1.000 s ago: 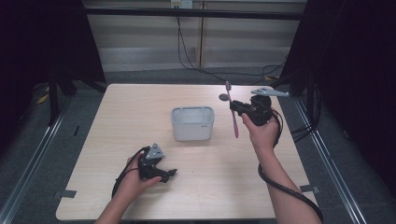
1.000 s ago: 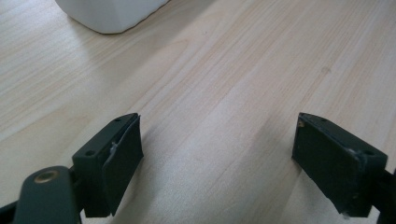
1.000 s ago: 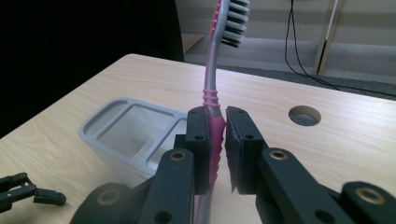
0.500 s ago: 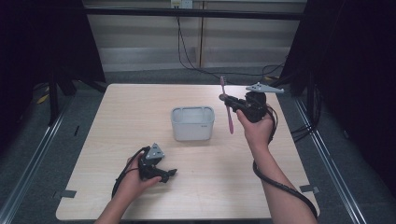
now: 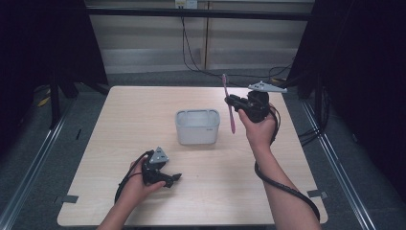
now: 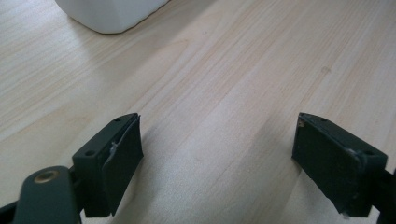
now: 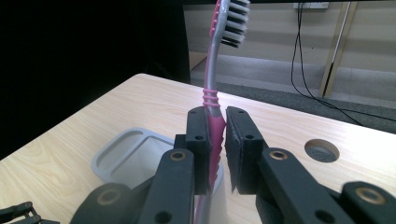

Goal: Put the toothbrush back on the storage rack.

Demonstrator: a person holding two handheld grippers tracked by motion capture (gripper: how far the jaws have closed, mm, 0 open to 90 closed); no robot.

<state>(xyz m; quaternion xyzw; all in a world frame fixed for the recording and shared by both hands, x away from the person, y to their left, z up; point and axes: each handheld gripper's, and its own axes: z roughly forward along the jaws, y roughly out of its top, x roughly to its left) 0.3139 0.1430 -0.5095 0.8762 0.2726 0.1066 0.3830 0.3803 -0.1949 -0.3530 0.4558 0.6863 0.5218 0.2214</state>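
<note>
Item: pink ribbed-handle toothbrush (image 7: 215, 122), bristles up, pinched in right gripper (image 5: 233, 103) near tabletop's (image 5: 287, 191) far right corner. White rounded plastic bin (image 5: 197, 126), centre. Left gripper (image 6: 219, 158), jaws spread, empty.

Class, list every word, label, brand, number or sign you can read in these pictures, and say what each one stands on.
None can be read.
The grey container bears a small dark mark on its front wall, too small and blurred to read.
The pink toothbrush, the right gripper and the table show no lettering.
</note>
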